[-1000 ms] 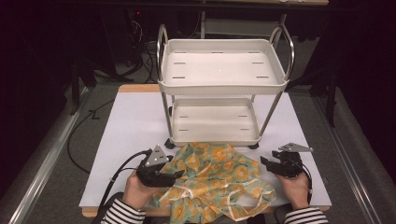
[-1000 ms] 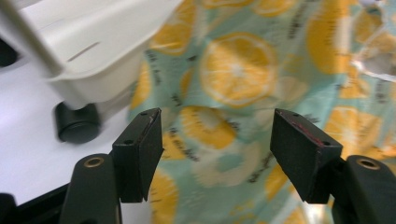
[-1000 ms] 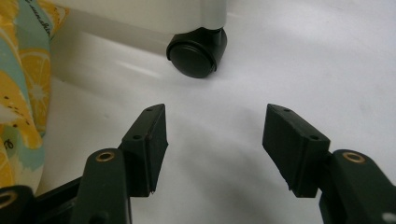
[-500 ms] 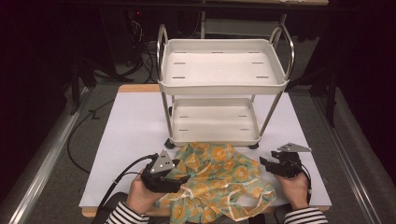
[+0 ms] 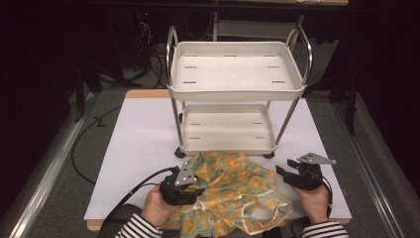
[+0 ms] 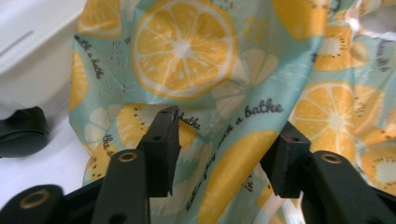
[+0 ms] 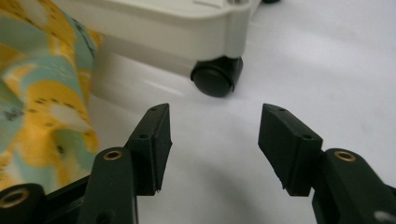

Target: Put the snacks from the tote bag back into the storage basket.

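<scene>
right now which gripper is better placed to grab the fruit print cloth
Left. The left gripper has open jaws right over the cloth; the right gripper is open over bare table, cloth beside it.

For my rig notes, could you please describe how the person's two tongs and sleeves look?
Both the left tongs and the right tongs are black, each with two blocky jaws, brass-coloured rivets, a grey three-cornered plate on top and a trailing black cable. The sleeves are black-and-white striped.

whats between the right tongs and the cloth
Nothing: in the high view, bare white table separates the open right tongs from the cloth; they are not touching.
</scene>
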Demonstrator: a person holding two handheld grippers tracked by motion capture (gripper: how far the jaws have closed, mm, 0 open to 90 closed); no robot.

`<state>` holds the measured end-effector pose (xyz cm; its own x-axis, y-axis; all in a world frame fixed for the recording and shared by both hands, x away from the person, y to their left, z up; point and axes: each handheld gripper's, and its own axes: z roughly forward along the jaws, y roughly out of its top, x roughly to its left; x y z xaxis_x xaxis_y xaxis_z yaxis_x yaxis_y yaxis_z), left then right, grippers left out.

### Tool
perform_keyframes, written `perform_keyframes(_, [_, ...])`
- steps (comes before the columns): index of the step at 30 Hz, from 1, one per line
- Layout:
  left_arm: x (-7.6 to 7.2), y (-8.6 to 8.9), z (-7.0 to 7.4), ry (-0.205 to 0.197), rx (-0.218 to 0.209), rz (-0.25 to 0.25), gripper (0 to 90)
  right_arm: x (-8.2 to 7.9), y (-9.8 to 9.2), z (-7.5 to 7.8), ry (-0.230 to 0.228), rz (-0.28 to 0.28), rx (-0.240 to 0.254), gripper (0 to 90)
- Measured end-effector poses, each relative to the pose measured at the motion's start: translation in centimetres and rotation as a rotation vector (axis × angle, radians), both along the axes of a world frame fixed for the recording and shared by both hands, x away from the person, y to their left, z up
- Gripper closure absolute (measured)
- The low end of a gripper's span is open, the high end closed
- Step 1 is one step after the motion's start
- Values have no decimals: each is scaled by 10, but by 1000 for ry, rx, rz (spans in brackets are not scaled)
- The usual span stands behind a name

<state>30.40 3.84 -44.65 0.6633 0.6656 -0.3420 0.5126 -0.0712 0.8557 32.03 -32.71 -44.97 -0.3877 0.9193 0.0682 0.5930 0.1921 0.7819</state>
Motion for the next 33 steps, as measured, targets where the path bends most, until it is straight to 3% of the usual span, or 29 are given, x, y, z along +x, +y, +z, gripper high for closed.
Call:
perform_keyframes(3, [1, -1, -3, 8, 15, -1, 558, -7, 4, 8, -45, 12, 14, 468])
perform_keyframes(4, [1, -1, -4, 9, 20, -6, 576, -12, 8, 14, -80, 39, 16, 477])
perform_keyframes(12, [7, -3, -9, 31, 15, 9, 651, -22, 28, 21, -89, 131, 10, 501])
perform_keyframes(18, [7, -3, -8, 30, 8, -1, 722, -31, 39, 30, -166, 199, -18, 504])
perform_keyframes(20, [7, -3, -9, 36, 7, -1, 738, -35, 41, 32, -184, 235, -6, 505])
perform_keyframes(27, [6, -3, -11, 26, 16, -1, 772, -42, 52, 32, -155, 341, -11, 508])
perform_keyframes(33, [10, -4, -12, 37, 15, 16, 784, -45, 62, 26, -97, 429, -18, 491])
